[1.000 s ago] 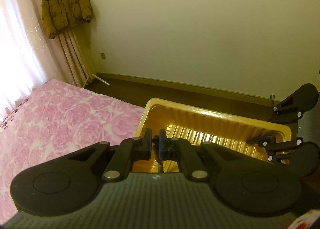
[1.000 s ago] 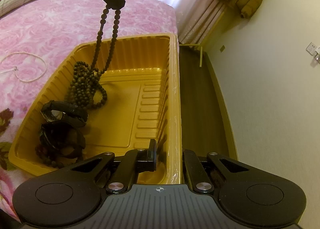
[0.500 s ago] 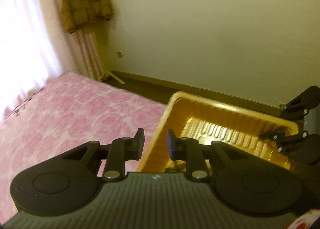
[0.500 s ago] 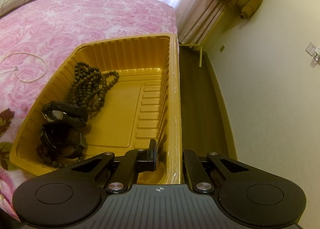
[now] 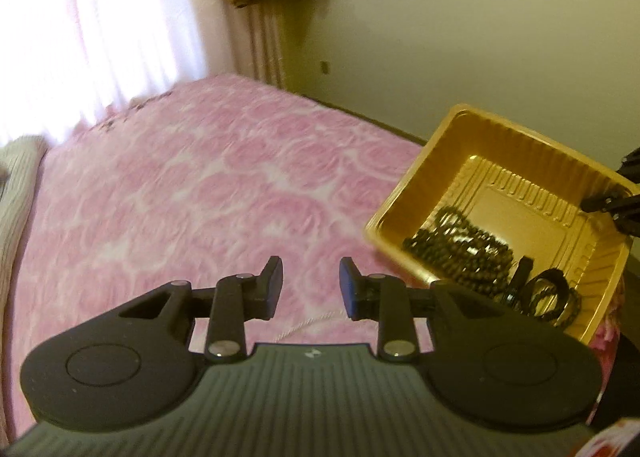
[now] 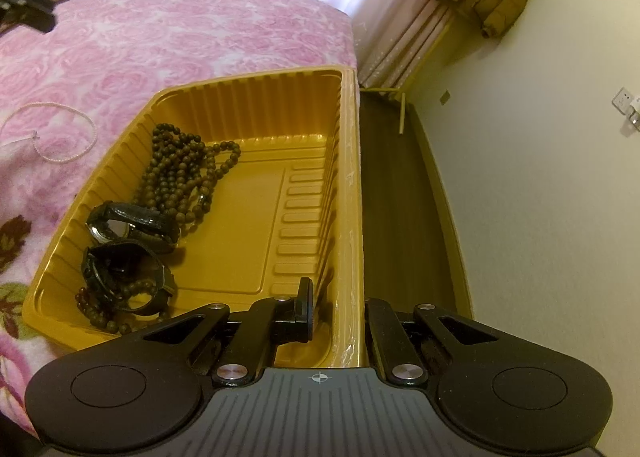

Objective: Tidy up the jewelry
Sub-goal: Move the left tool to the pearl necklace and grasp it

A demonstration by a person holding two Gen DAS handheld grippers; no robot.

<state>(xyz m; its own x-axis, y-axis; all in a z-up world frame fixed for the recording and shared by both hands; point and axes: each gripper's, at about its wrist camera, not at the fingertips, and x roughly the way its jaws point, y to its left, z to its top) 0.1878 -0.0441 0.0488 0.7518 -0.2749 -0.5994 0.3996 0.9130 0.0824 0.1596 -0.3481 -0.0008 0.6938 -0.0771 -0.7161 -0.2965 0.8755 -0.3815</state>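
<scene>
Left gripper (image 5: 308, 283): my jaws are opening with nothing between them; a second ago they were nearly shut over the tray with the bead necklace hanging from them.
Change: the bead necklace (image 6: 182, 173) now lies released in the tray, and I have swung away over the bed.
Meaning: that piece is stowed, I judge; the pearl necklace is the only jewelry I can see outside the tray.
Left hand pose: tilted down toward the bedspread (image 5: 172, 193), with the tray (image 5: 416, 173) off at 2 o'clock in my left view.
Pearl necklace (image 6: 60, 133): lies on the bed just beside the tray's outer wall, at 10 o'clock in the right view; in my left view a pale strand (image 5: 308, 323) shows just below my fingers (image 5: 272, 285), at 6 o'clock.
Right gripper (image 6: 336, 309): clamped on the tray's rim (image 6: 354, 217), one finger inside the wall and one outside, unmoved over the last second.
Right hand pose: angled down along the tray's long side, holding it steady.
Tray contents: bead necklace against the far-left wall, a watch (image 6: 132, 223) and dark bracelets (image 6: 124, 277) at 9 o'clock.
</scene>
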